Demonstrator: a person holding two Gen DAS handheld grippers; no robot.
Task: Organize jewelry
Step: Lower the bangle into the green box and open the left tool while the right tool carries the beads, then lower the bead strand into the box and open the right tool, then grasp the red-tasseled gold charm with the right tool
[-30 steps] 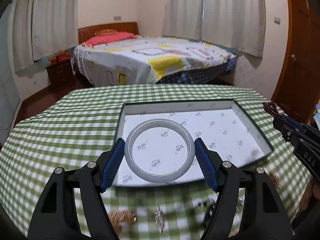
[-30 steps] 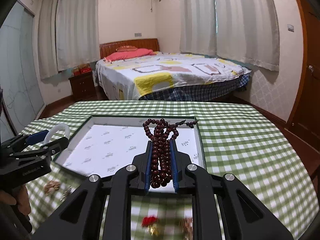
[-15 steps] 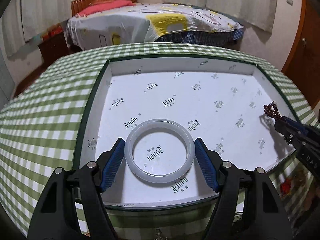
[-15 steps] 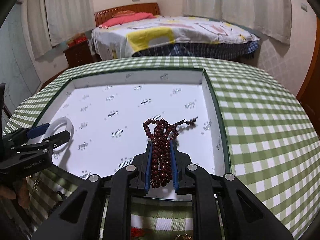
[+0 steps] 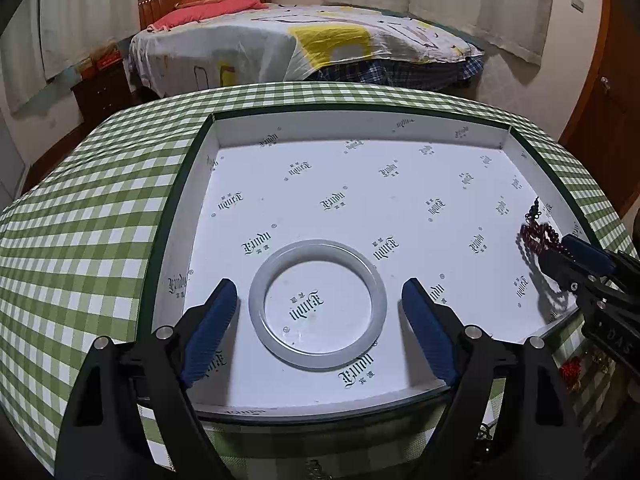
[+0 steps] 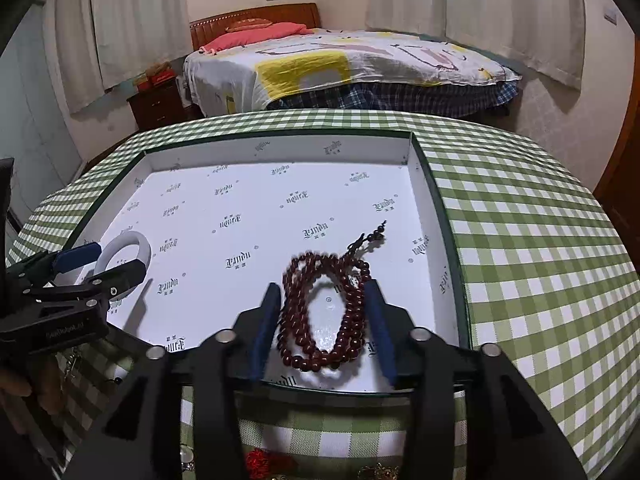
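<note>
A white jade bangle (image 5: 318, 306) lies flat on the floor of the shallow white box (image 5: 360, 128), near its front left. My left gripper (image 5: 318, 300) is open, its blue pads apart on either side of the bangle. A dark red bead bracelet (image 6: 324, 312) lies on the box floor (image 6: 280, 152) near its front right corner. My right gripper (image 6: 322, 308) is open, its pads standing clear on both sides of the beads. Each gripper shows at the edge of the other's view: the right gripper (image 5: 576, 260), the left gripper (image 6: 100, 264).
The box sits on a table with a green checked cloth (image 5: 100, 208). Loose jewelry lies on the cloth in front of the box, red and gold pieces (image 6: 264, 460) and a red piece (image 5: 570, 368). A bed (image 5: 300, 44) stands behind the table.
Both grippers have come down to the box floor and opened. The bangle and the bead bracelet were let go and now lie in the box.
</note>
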